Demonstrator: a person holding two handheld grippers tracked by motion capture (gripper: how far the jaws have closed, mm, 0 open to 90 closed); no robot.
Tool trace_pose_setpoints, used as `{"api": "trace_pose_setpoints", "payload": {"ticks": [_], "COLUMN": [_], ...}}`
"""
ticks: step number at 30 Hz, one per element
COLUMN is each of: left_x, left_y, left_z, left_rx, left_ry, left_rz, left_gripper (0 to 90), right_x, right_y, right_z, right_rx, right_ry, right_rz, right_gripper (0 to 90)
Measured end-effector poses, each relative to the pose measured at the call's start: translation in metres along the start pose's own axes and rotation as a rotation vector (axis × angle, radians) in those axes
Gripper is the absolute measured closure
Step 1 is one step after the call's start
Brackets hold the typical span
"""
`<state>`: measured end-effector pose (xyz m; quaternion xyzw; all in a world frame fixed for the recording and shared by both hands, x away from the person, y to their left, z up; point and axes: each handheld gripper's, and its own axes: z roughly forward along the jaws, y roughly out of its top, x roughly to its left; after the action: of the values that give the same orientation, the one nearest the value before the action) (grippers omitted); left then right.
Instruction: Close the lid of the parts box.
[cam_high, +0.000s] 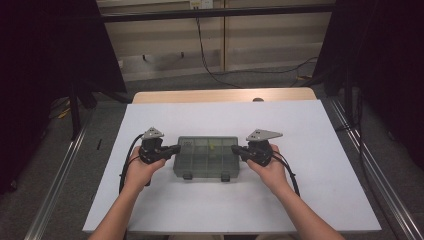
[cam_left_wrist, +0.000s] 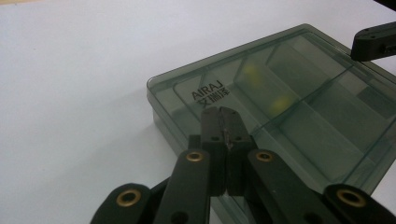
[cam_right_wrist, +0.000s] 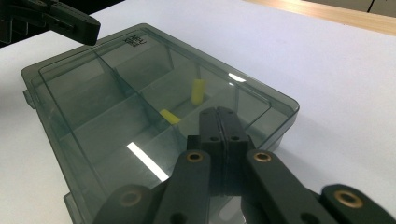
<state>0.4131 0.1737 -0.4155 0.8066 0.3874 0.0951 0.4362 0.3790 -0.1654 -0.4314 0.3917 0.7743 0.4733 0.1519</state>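
A smoky clear plastic compartment box (cam_high: 207, 157) lies shut in the middle of the white sheet, with two latches on its near edge. Small yellow pieces (cam_right_wrist: 197, 91) sit in its inner compartments and show through the lid (cam_left_wrist: 275, 105). My left gripper (cam_high: 176, 148) is at the box's left end, jaws pressed together with nothing between them (cam_left_wrist: 220, 112), tips over the lid's corner. My right gripper (cam_high: 236, 149) is at the box's right end, also shut and empty (cam_right_wrist: 218, 112). Whether either tip touches the lid I cannot tell.
The white sheet (cam_high: 300, 130) covers most of a wooden table (cam_high: 225, 95) and has bare room on every side of the box. Black stands and cables stand on the floor beyond the table.
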Motion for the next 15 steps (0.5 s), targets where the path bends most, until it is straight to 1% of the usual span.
{"api": "trace_pose_setpoints", "payload": {"ticks": [8, 15], "left_x": [0.0003, -0.0007], "left_y": [-0.0009, -0.0014], "left_z": [0.0003, 0.0003], "left_rx": [-0.009, -0.010], "left_ry": [0.000, 0.002], "left_rz": [0.004, 0.005], "left_gripper": [89.8, 89.8], "right_x": [0.0000, 0.0014], "right_y": [-0.0009, -0.0011], "right_z": [0.0004, 0.0004], "right_rx": [-0.005, -0.004], "right_ry": [0.000, -0.003], "right_rz": [-0.001, -0.016], "right_gripper": [90.0, 90.0]}}
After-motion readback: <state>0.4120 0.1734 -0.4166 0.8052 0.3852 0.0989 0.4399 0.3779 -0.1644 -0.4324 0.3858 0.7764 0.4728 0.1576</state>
